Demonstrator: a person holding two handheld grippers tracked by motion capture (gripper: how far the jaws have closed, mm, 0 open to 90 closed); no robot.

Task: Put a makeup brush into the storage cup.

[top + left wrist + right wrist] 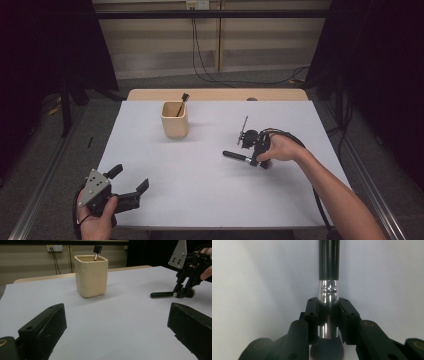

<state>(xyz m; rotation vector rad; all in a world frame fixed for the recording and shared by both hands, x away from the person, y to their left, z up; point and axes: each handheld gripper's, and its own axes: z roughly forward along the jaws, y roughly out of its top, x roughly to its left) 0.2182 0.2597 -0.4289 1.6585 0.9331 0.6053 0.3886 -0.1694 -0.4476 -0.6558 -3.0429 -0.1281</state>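
The left gripper [131, 186] is resting at the near left edge of the white table [200, 200], its jaws spread wide around nothing. Farther out on the right side, the right gripper [328, 315] is pressing both pads against the shiny metal ferrule of a makeup brush [329, 287] lying flat on the table. The brush's long axis is running straight out from between the fingers, black handle pointing away and bristles tucked back under the gripper. Beyond the handle and to the left, well apart, the cream cup [175, 120] is standing upright with another brush [182, 102] in it, probably this one's destination; the right hand is the nearer.
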